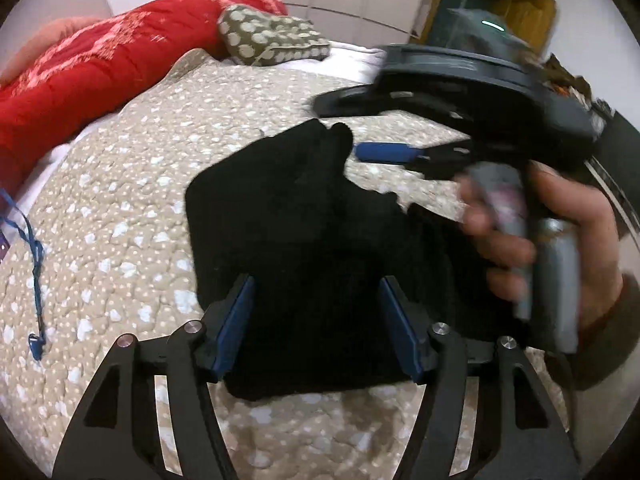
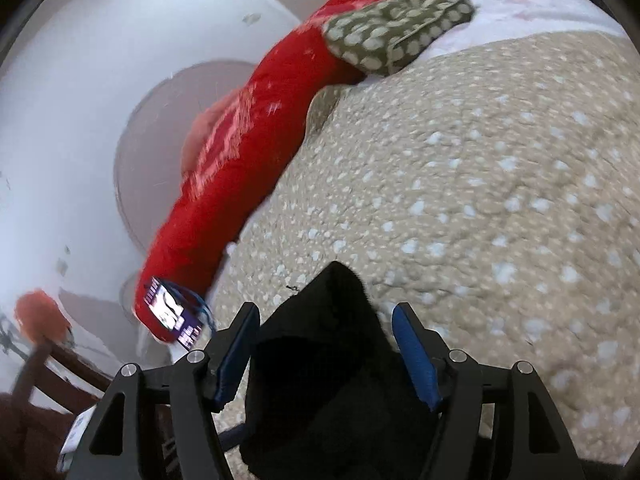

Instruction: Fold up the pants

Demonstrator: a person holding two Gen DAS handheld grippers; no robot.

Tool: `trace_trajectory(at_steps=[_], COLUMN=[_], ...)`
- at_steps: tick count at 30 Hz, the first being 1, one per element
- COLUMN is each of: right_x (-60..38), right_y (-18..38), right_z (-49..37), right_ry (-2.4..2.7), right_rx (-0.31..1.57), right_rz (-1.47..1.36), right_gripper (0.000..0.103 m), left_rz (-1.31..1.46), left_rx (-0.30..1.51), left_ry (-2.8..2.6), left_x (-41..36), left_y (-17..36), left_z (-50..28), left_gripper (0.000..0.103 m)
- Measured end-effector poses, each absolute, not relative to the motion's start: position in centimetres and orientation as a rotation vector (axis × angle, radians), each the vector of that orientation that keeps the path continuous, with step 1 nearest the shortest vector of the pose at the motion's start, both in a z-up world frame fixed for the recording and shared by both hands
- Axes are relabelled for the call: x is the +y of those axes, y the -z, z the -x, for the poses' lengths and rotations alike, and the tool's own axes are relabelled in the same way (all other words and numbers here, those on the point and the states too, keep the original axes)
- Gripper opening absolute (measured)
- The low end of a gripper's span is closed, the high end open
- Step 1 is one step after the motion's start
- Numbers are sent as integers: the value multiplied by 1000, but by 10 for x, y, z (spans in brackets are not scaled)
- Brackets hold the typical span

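Observation:
The black pants lie folded into a thick, roughly square bundle on the beige spotted quilt. My left gripper is open over the bundle's near part. Its blue pads stand apart on either side of the dark cloth and do not press it. A person's hand holds the right gripper's handle at the bundle's right side. In the right wrist view the right gripper is open too. A raised fold of the pants sits between its fingers, clear of the pads.
A red blanket runs along the bed's far left edge, with an olive spotted pillow beside it. A blue cord lies on the quilt at the left. A purple tag and a wooden chair are at the bedside.

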State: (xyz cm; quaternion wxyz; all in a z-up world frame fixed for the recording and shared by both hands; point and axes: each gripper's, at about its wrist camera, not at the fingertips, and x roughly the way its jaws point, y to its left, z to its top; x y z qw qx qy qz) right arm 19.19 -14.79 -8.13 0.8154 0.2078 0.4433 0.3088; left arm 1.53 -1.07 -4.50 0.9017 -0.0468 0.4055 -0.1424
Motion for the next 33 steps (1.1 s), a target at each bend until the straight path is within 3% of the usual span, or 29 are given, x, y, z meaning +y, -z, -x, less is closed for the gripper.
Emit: trace_trajectory(at_steps=[6, 8, 11, 22, 33], right_x=[-126, -128, -119, -174, -257], right_y=[106, 98, 90, 14, 43], right_z=[-188, -175, -160, -71, -43], right_ry=[-613, -617, -584, -646, -442], right_rx=[1036, 946, 898, 685, 728], right_rz=[-273, -268, -194, -323, -406], right_gripper=[64, 26, 12, 4, 4], left_rz=[52, 27, 44, 203, 192], left_rx=[843, 843, 848, 815, 852], left_ry=[357, 353, 356, 251, 322], left_x=[-17, -18, -9, 49, 17], left_y=[52, 53, 46, 14, 19], left_z=[7, 9, 16, 14, 1], left_gripper=[63, 63, 63, 63, 63])
